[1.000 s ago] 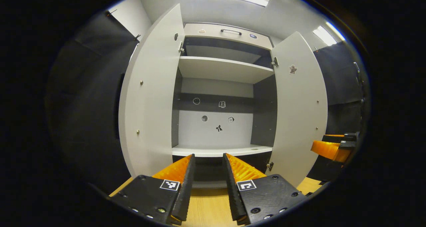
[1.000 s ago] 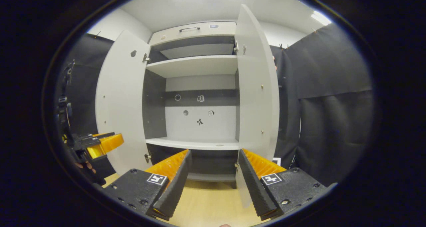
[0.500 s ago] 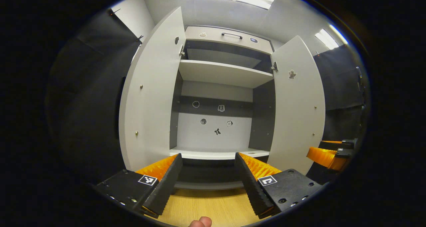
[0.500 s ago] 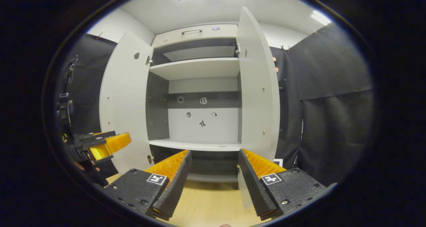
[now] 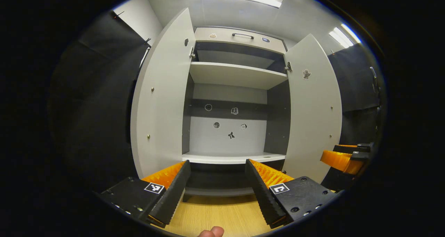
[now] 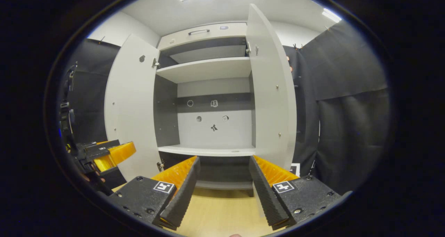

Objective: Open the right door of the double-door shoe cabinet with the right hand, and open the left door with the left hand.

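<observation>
The white shoe cabinet (image 5: 240, 39) stands with both doors swung wide. In the left gripper view, the left door (image 5: 163, 101) hangs at the left and the right door (image 5: 314, 108) at the right. My left gripper (image 5: 217, 167) is open in front of the cabinet's lower shelf (image 5: 233, 157), holding nothing. The right gripper (image 5: 342, 158) shows at the far right, beside the right door. In the right gripper view, my right gripper (image 6: 224, 162) is open and holds nothing, with the right door (image 6: 273, 98) just ahead and the left door (image 6: 130, 108) farther left. The left gripper (image 6: 111, 153) shows at the lower left.
Inside, an upper shelf (image 5: 236, 75) and a back panel (image 5: 226, 136) with small stickers show. A drawer with a handle (image 5: 242, 34) tops the cabinet. Black cloth (image 6: 347, 108) hangs on both sides. The floor (image 5: 215, 214) below is light wood. A fingertip (image 5: 210, 232) shows at the bottom edge.
My left gripper's fingers have spread wider apart and it has drawn back slightly from the cabinet. The right gripper has shifted a little; both doors stay open.
</observation>
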